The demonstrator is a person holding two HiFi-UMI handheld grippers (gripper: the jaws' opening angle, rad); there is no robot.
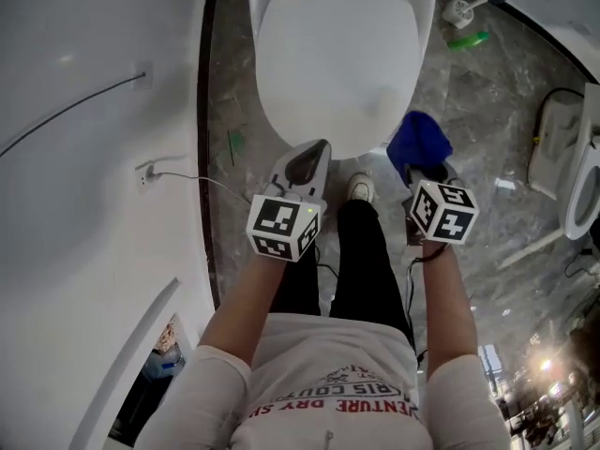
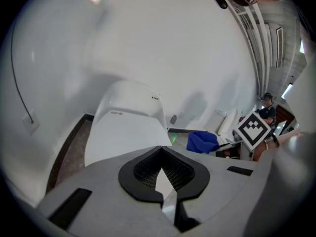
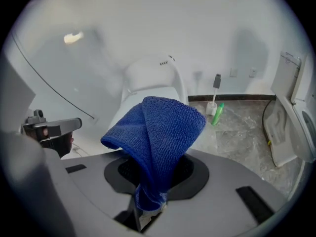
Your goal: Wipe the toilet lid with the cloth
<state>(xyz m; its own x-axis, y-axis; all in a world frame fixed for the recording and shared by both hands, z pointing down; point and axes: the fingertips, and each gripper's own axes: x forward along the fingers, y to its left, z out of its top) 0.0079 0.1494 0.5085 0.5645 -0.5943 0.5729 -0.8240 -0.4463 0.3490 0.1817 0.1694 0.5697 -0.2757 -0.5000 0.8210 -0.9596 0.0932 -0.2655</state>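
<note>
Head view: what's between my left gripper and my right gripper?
In the head view, the person's black-trousered legs and a white shoe lie between the left gripper and the right gripper, which grips the blue cloth.

1. The toilet lid point(image 1: 333, 54) lies shut straight ahead of the person, its far end towards the rear wall point(image 3: 163, 19).
2. The left gripper point(image 1: 311, 160) is at the lid's near edge, just left of the person's shoe point(image 1: 360, 187) on the floor point(image 1: 497, 111).
3. The right gripper point(image 3: 148, 204) is off the lid's near right side, over the floor. The cloth point(image 1: 419, 142) sits nipped between its jaws and rises out in front of them.
4. A side wall point(image 1: 75, 251) runs along the toilet's left, with a socket point(image 1: 142, 174) on it and a cable point(image 1: 202, 182) leading away.
5. Right of the lid's far end, a toilet brush point(image 1: 464, 9) stands on the floor, with a bottle point(image 1: 467, 39) just beside it.
6. Another fixture point(image 1: 553, 148) stands well apart at the far right.
</note>
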